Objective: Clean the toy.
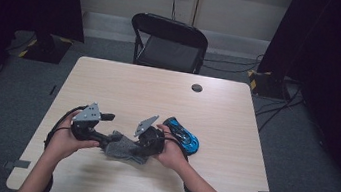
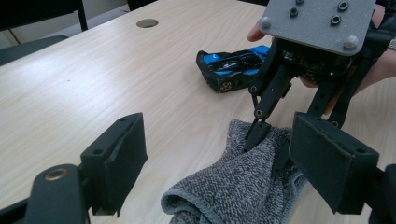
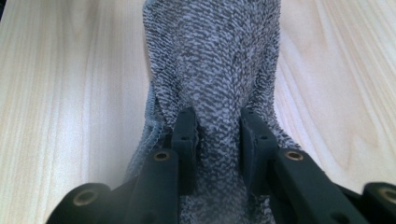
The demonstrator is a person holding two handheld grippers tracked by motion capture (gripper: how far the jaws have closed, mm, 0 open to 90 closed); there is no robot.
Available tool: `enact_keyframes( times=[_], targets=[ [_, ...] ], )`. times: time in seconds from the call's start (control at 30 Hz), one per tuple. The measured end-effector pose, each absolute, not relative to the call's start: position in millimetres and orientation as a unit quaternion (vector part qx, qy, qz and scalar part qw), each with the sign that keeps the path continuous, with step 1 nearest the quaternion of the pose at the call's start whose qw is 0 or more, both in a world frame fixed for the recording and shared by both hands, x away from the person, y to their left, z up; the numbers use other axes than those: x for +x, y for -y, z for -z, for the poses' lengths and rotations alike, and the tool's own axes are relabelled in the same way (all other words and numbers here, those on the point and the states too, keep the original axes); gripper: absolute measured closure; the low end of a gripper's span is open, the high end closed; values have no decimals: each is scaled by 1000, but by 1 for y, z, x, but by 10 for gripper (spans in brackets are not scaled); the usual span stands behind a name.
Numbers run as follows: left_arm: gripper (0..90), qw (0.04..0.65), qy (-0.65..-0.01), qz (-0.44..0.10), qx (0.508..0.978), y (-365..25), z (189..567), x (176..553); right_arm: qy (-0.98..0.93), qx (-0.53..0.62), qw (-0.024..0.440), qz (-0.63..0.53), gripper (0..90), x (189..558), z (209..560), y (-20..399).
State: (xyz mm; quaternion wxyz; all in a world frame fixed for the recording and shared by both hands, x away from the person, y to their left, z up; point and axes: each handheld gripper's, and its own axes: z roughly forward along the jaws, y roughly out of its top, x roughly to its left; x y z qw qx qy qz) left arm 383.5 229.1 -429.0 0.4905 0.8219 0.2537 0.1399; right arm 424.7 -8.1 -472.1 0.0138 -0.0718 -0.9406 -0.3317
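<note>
Between the right gripper's [image 3: 218,135] jaws: a bunched fold of grey towel [image 3: 215,60], pads pressing on both sides. Left gripper [image 2: 219,158]: jaws wide apart, nothing held, hovering just beside the towel's near edge. Towel lies crumpled on the wooden table [image 1: 124,84], between both hands. Blue toy car [image 1: 182,135]: just beyond the right hand. Handling advice: keep the right pinch firm, bring the left onto a free edge or corner before closing, avoid the car
</note>
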Motion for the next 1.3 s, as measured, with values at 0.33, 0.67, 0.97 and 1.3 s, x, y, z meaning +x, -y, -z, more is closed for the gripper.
enact_keyframes(
  times=[0.33, 0.67, 0.97, 1.3],
  targets=[
    [190, 478, -249, -133, 832, -229, 441, 380, 938, -82, -4, 336, 513, 428, 472, 9],
    [202, 463, -227, -120, 848, -215, 452, 382, 922, -114, -35, 369, 267, 435, 457, 34],
    [229, 445, -185, -105, 870, -190, 461, 387, 889, -223, -83, 391, 158, 458, 441, 93],
    [258, 406, -178, -95, 891, -186, 488, 393, 879, -290, -111, 362, 155, 476, 453, 114]
  ],
)
